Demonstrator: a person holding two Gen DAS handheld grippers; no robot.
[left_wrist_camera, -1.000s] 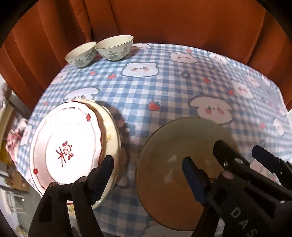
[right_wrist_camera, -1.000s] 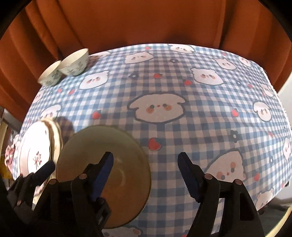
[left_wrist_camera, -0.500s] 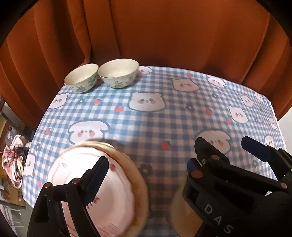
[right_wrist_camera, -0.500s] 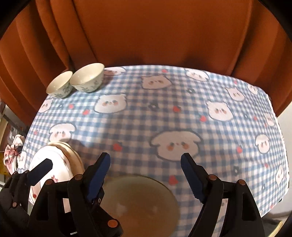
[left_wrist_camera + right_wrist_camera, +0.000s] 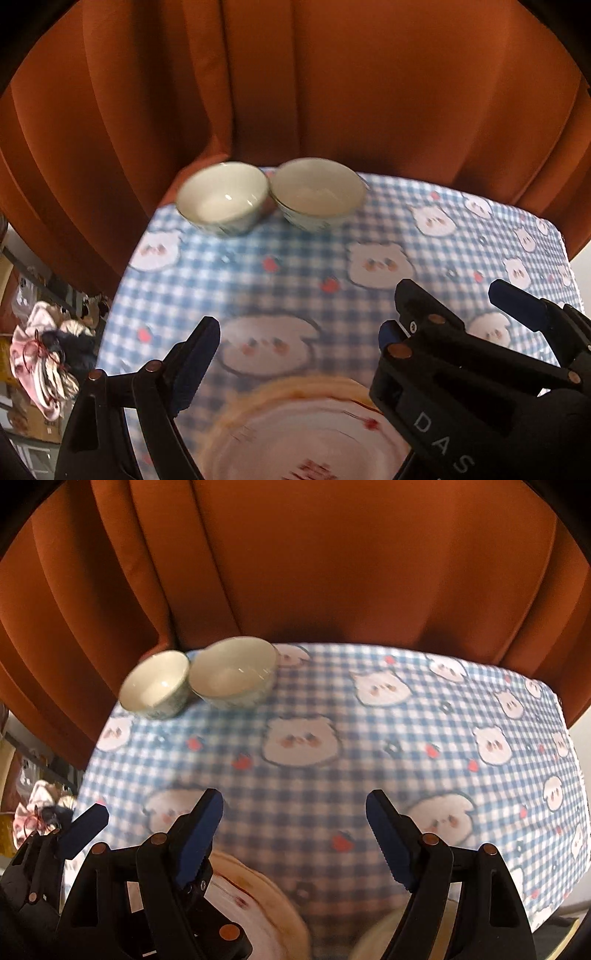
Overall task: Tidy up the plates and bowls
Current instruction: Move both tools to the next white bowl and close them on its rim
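Behind your counter (image 5: 369, 782), blue gingham cloth with bear prints, hangs a rust-orange pleated curtain (image 5: 332, 561); left of it you see a clothes pile (image 5: 48, 354) on the floor

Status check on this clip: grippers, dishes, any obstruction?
Left gripper and right gripper open, empty. Two bowls side by side at far edge; stacked plates near. Nothing between.

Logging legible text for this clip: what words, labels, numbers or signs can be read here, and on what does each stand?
"DAS": white letters on the black body of the right claw, seen in the left wrist view; the word runs off the frame edge, so it may be cut short.
Red mark in the middle of the pink-rimmed plate: too blurred to read.
No text on the bowls or the tablecloth, only printed figures.
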